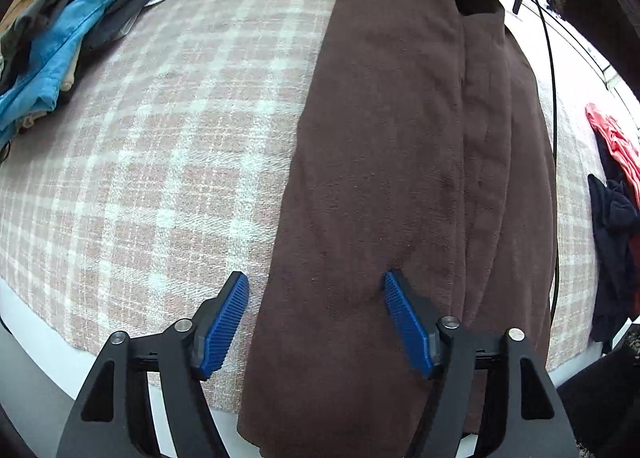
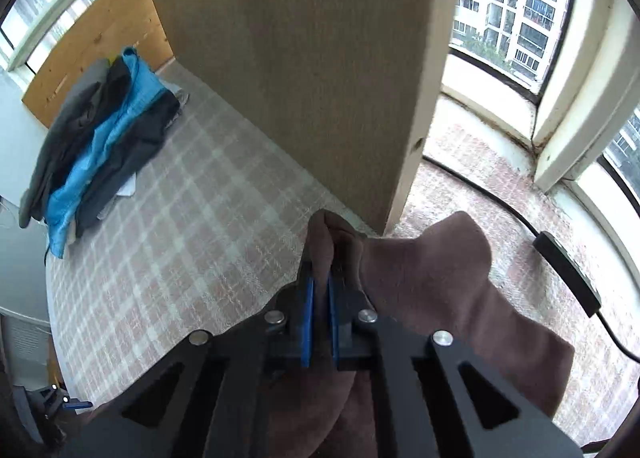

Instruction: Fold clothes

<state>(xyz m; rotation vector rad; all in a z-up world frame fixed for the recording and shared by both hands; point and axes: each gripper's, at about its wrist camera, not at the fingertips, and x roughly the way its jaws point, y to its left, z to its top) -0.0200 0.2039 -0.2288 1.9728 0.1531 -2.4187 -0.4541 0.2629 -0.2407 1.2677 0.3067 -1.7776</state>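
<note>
1. The left gripper (image 1: 316, 292) is wide open, pointing down over the near end of the brown garment (image 1: 392, 162); one pad (image 1: 404, 314) touches it.
2. The right gripper (image 2: 319, 286) pinches the garment's far end, lifted a little off the checked bed (image 2: 192, 226).

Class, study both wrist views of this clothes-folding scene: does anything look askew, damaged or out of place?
Nothing is damaged or spilled. The long brown fleece garment lies in a neat strip on the pink plaid cover; only its far end is bunched up, pinched in the right gripper.
</note>
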